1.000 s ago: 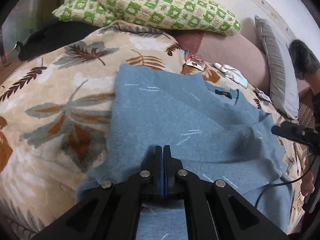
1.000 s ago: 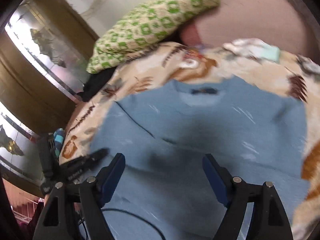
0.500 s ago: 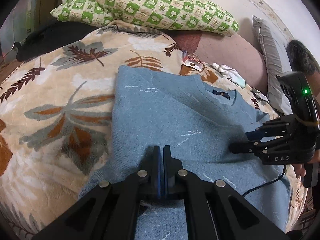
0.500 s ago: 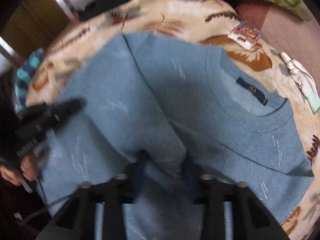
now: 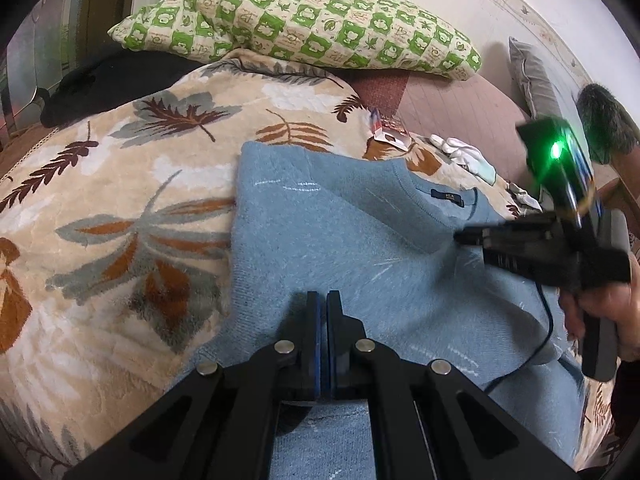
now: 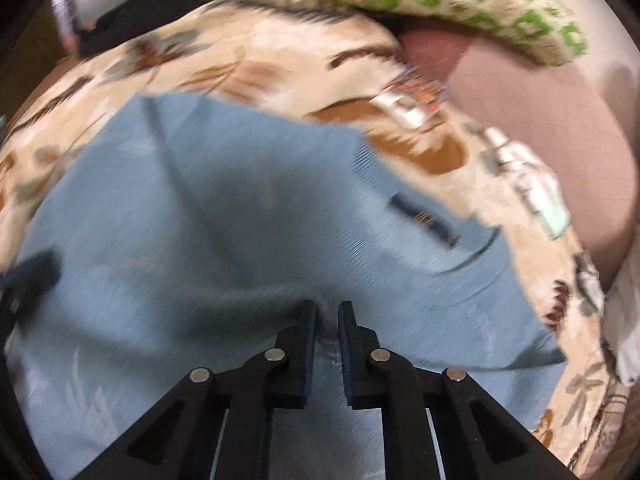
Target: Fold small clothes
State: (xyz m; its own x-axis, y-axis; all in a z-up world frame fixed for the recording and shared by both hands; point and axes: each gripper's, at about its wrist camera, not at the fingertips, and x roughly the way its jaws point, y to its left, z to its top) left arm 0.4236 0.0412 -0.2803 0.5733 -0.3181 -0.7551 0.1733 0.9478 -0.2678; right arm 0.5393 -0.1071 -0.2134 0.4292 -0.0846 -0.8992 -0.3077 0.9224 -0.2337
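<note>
Both pinch the sweater (image 5: 320, 232): left hand-held gripper (image 5: 323, 312) clamped at its near hem, right hand-held gripper (image 6: 327, 320) just closed mid-body, collar (image 6: 460, 240) beyond.

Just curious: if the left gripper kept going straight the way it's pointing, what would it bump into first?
The blue sweater. The left gripper is shut and angled down over it, so cloth lies right ahead, though the depth is hard to judge.
</note>
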